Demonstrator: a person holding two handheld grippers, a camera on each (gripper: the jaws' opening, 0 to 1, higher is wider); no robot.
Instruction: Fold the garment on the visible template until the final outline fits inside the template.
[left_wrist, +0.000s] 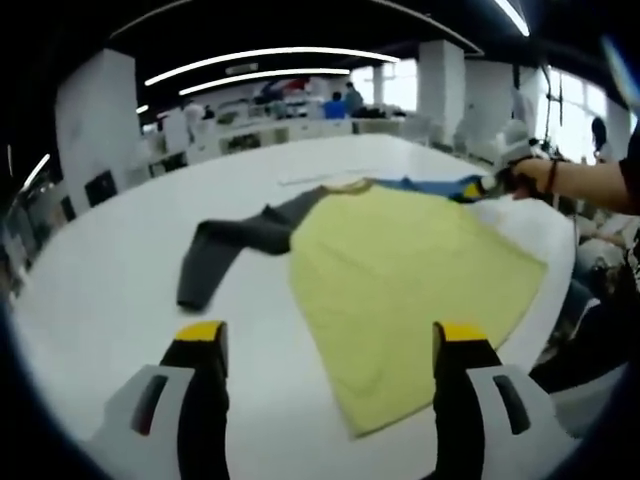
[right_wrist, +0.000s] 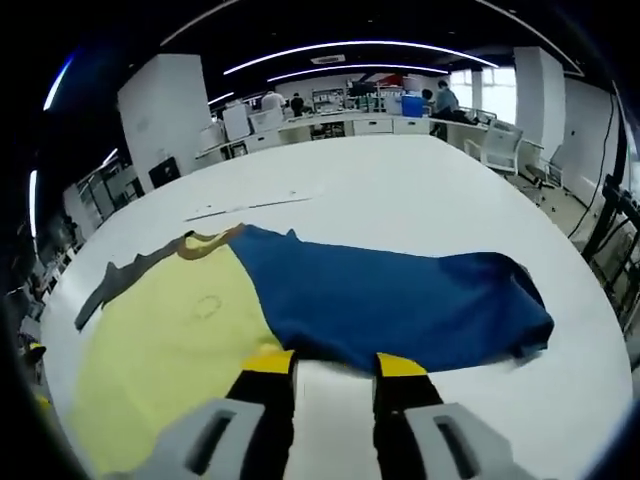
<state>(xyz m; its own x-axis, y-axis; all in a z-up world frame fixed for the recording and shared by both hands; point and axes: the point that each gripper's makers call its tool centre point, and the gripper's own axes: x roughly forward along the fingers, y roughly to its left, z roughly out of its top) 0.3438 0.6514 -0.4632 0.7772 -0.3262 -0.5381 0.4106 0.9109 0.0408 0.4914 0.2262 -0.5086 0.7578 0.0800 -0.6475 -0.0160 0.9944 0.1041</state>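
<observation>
A garment lies spread on the white table (left_wrist: 100, 290): a yellow body (left_wrist: 400, 270), a dark grey sleeve (left_wrist: 235, 245) stretched to the left, and a blue part (left_wrist: 440, 185) at the far side. My left gripper (left_wrist: 330, 335) hovers open in front of the yellow hem, nothing between its jaws. A hand (left_wrist: 535, 175) holds my right gripper (left_wrist: 495, 183) at the blue part. In the right gripper view the blue cloth (right_wrist: 400, 300) lies wide beside the yellow body (right_wrist: 170, 340) and grey sleeve (right_wrist: 120, 275). My right gripper (right_wrist: 334, 364) has its tips at the blue edge, jaws narrowly apart.
A thin pale strip (right_wrist: 250, 205) lies on the table beyond the collar. The table's rounded edge (right_wrist: 600, 300) runs close on the right, with office chairs (right_wrist: 500, 140) past it. Desks and people (left_wrist: 345, 100) stand far behind. A forearm (left_wrist: 600, 180) reaches in from the right.
</observation>
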